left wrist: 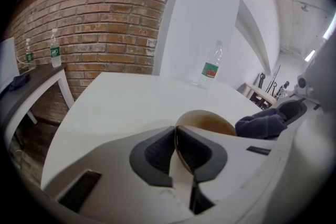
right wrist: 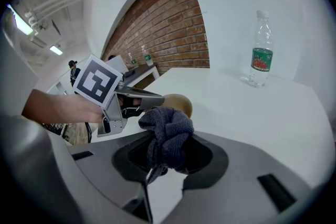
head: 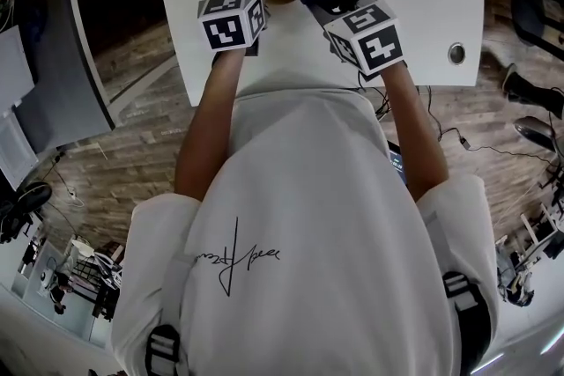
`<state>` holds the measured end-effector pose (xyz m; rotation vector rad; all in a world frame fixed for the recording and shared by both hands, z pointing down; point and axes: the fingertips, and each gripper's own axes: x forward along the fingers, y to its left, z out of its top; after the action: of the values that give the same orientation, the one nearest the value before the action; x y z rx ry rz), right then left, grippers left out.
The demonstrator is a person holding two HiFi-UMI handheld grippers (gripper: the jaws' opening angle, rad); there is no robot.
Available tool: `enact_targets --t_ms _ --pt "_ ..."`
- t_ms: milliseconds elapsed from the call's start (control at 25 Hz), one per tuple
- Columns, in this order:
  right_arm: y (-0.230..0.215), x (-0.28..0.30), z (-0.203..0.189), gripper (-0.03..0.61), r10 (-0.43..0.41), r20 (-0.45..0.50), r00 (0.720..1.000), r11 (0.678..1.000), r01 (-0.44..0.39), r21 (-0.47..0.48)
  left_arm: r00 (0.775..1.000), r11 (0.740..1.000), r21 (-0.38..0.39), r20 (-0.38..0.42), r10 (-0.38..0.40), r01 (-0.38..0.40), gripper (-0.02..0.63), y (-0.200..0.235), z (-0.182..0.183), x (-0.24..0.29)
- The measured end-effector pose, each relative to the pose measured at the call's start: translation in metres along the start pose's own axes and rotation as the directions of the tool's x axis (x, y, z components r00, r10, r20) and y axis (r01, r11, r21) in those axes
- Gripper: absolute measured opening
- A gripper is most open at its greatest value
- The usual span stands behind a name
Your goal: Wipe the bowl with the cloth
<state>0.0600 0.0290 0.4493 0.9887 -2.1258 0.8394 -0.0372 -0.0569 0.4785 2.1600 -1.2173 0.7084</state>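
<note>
Left tool [left wrist: 176, 152] grips the rim of the round tan bowl [left wrist: 207, 122]. Right tool [right wrist: 164, 157] is clamped on the bunched dark-blue cloth [right wrist: 168, 131], just beside the bowl.

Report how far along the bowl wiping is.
Done: the left gripper is clamped on the rim of the bowl, and the right gripper is clamped on the dark cloth. In hand: the cloth is bunched right at the bowl's edge, above the white table. Left: the wiping itself; nothing shows how much has been wiped.
</note>
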Motion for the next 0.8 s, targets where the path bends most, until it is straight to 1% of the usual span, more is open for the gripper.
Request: enact_targets --t_ms 160,480,600,800 --pt "0.0010 -0.0018 -0.0012 0.104 0.030 -0.005 1.000 1.000 -0.030 0.005 1.000 1.000 -0.004 0.000 -0.002 0.002 0.026 -0.0031 0.0006 0.0000" --pt "0.0015 -0.0011 0.0002 0.104 0.043 0.009 0.999 0.998 -0.043 0.045 1.000 1.000 0.008 0.002 -0.014 0.014 0.026 -0.0018 0.0015 -0.0002" --pt "0.0014 -0.0021 -0.0007 0.104 0.033 0.014 0.999 0.998 -0.034 0.060 1.000 1.000 0.009 0.008 -0.023 0.023 0.028 -0.0033 0.0021 0.0004" --pt "0.0019 -0.0023 -0.0004 0.104 -0.007 0.020 1.000 0.995 0.005 0.096 0.999 0.999 0.002 0.009 -0.032 0.032 0.028 -0.0044 0.0027 0.0015"
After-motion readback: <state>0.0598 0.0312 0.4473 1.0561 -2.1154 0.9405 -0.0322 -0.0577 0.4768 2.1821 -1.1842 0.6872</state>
